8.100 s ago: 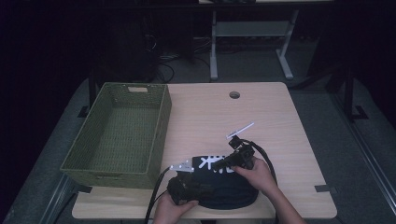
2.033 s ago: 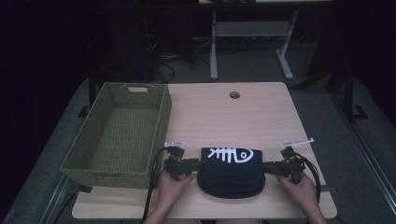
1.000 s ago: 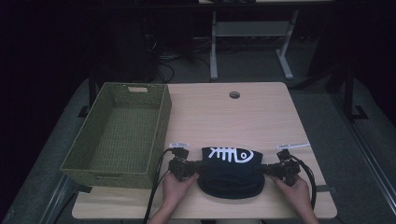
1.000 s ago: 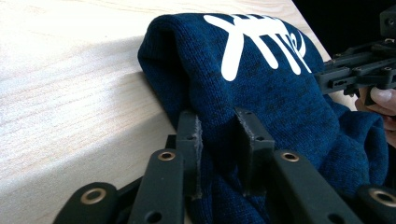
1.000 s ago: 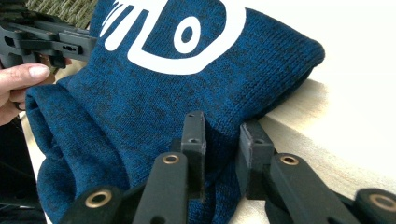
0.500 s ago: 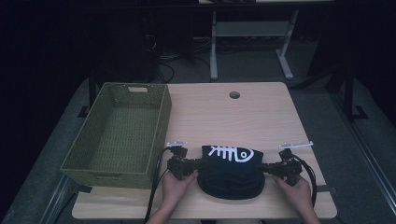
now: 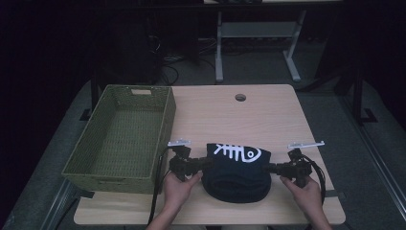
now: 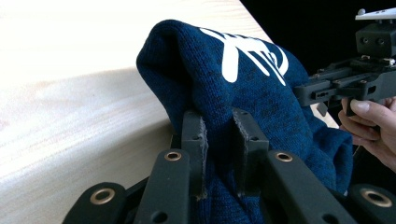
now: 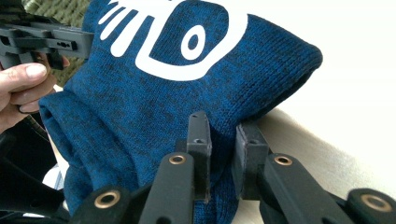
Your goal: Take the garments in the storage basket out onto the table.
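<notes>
- We find a dark blue knitted garment [image 7: 235, 172] with a white fish-skeleton print lying folded at the near middle of the wooden surface [image 7: 230, 115].
- We note the left tool [image 7: 203, 164] at the garment's left edge; in the left gripper view its jaws are clamped on a fold of the blue knit [image 8: 261, 107], cloth pinched between the pads.
- We note the right tool [image 7: 269, 167] at the garment's right edge; in the right gripper view its jaws are likewise closed on a fold of the knit [image 9: 154, 88].
- Both tools' jaws have just been closing, with cloth between them.
- In both gripper views the pinched folds are raised off the surface beside the jaws.
- A green woven basket [image 7: 163, 120] stands at the left of the surface, just beside the left tool and apart from the garment.
- A round hole [image 7: 240, 97] sits in the far part of the surface.
</notes>
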The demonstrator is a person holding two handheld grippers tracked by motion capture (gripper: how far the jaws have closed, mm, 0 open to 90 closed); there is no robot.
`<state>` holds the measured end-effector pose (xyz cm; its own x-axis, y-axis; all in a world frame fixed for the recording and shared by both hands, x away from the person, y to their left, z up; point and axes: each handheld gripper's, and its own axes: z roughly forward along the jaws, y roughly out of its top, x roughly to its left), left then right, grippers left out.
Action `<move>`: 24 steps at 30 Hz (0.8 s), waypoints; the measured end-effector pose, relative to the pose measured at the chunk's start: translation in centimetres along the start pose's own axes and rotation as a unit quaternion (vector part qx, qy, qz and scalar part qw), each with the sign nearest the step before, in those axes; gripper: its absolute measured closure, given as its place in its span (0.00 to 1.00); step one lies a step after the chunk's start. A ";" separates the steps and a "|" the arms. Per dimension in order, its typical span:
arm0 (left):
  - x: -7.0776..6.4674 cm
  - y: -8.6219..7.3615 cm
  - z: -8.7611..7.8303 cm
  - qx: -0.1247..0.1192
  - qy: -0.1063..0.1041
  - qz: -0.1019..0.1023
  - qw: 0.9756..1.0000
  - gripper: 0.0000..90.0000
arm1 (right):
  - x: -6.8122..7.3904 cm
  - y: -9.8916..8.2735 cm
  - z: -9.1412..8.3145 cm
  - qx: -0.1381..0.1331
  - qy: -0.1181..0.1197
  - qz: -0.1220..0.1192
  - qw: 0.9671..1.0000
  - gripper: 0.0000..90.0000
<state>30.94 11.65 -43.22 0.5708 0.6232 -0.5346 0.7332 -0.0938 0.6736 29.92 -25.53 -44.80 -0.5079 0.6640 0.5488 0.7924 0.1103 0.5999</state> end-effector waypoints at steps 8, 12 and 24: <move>-0.6 1.2 -1.5 -0.009 0.000 0.006 1.000 0.86 | 1.1 1.2 -0.4 -0.005 0.002 -0.011 1.000 0.87; -0.8 1.6 -2.3 -0.014 0.001 0.008 1.000 0.86 | 1.7 1.8 -0.5 -0.010 0.006 -0.017 1.000 0.88; -1.6 3.7 -4.8 -0.030 0.008 0.023 0.999 0.86 | 3.4 4.1 -0.7 -0.018 0.011 -0.028 0.999 0.88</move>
<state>30.96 14.00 -37.43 0.5964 0.6321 -0.4947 0.6827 -0.0753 0.7268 31.22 -23.33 -40.04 -0.5583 0.6414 0.5262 0.7504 0.1200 0.6500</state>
